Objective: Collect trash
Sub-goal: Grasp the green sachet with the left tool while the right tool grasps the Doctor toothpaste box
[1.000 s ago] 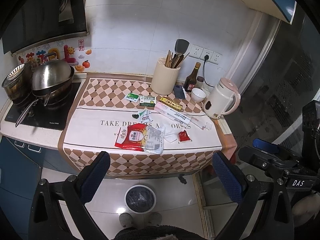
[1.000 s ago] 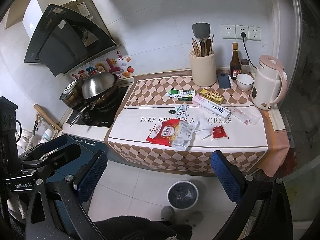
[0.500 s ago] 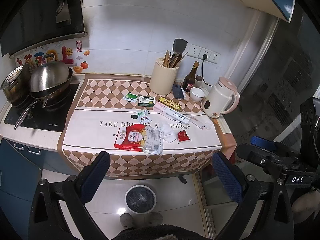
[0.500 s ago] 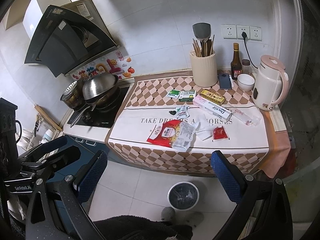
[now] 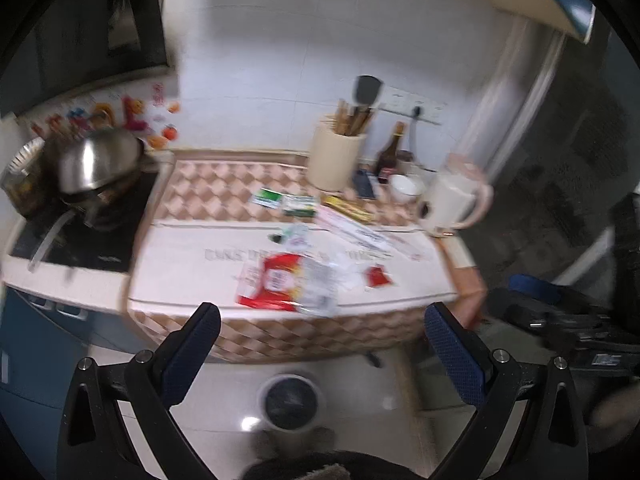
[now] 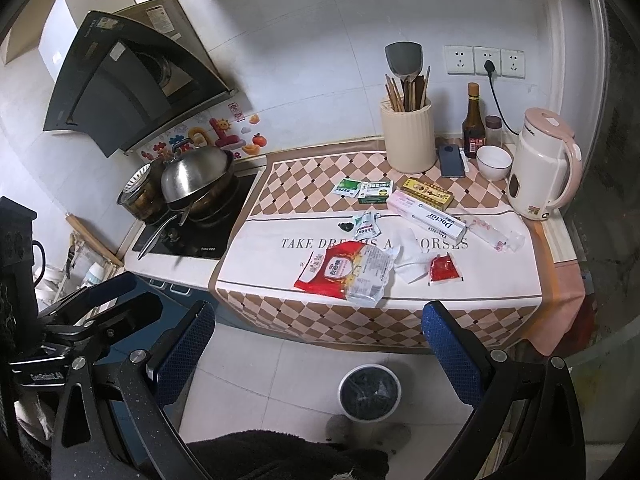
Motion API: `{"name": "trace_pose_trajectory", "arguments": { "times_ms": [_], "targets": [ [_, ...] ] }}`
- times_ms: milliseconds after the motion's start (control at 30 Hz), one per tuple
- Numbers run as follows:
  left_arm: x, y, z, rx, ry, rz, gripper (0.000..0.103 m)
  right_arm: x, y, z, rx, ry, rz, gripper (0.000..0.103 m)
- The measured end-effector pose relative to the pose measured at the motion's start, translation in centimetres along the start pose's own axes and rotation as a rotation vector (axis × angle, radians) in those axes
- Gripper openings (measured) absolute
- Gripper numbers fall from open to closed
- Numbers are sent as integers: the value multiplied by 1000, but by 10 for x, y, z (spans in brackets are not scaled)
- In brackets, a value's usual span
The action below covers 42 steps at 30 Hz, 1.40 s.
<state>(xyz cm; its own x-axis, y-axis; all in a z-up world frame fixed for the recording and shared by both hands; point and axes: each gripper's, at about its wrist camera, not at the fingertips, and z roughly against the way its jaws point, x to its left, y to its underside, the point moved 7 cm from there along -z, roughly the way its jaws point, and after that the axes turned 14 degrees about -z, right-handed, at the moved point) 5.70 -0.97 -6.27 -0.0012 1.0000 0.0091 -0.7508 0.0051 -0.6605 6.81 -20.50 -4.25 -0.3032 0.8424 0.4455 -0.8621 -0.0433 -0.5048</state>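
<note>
Both views have crept nearer the counter (image 6: 400, 304), left gripper (image 5: 320, 344) and right gripper (image 6: 318, 340) spread wide and empty, red snack wrapper (image 6: 344, 270) lying at its front edge, above the bin (image 6: 370, 392).

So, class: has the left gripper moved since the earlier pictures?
Yes. In its blurred view the utensil holder sits lower than before, so the left gripper has moved, apparently tilting upward.

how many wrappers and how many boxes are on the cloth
Wrappers and sachets: 5: red bag, white sachet, red sachet, clear wrapper, green packet
Boxes: 3: green box, yellow box, Doctor box
Tissue: 1
Total: 9
</note>
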Motion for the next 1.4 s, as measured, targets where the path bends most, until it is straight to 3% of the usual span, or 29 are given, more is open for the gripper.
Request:
{"name": "trace_pose_trajectory", "arguments": {
  "times_ms": [133,167,300,533,700,833,933,1000,1067,1100,1133,1267,1333,1400],
  "targets": [
    [25,-11,-36,0,-263,-69,103,-11,-11,-16,-44,73,-60,103],
    [31,-14,-49,8,-293,-70,103,-17,-14,-20,-57,98,-71,103],
    [57,-22,-108,82,-348,-21,103,-53,-33,-52,-94,240,-120,103],
    [87,-8,-223,306,-432,81,103,-150,-94,-160,41,340,-125,103],
    [89,-1,-301,474,-424,210,103,-210,-144,-278,193,372,-65,103],
    [84,-8,-365,568,-364,270,103,-224,-166,-371,298,385,31,101],
    [80,-14,-400,610,-361,257,103,-219,-169,-431,377,398,151,100],
    [73,-16,-423,635,-329,249,103,-215,-166,-462,420,397,225,95],
    [65,-17,-439,651,-285,240,101,-211,-160,-486,463,404,291,79],
    [59,-17,-451,662,-259,229,92,-211,-156,-495,482,403,310,73],
    [54,-17,-460,674,-242,218,77,-212,-152,-502,504,384,310,67],
    [40,-15,-494,705,-182,201,45,-219,-153,-507,484,355,275,65],
    [36,-17,-501,694,-183,182,20,-229,-156,-508,478,343,227,64],
    [35,-20,-500,686,-208,158,15,-238,-159,-509,480,335,192,62]
  ]
}}
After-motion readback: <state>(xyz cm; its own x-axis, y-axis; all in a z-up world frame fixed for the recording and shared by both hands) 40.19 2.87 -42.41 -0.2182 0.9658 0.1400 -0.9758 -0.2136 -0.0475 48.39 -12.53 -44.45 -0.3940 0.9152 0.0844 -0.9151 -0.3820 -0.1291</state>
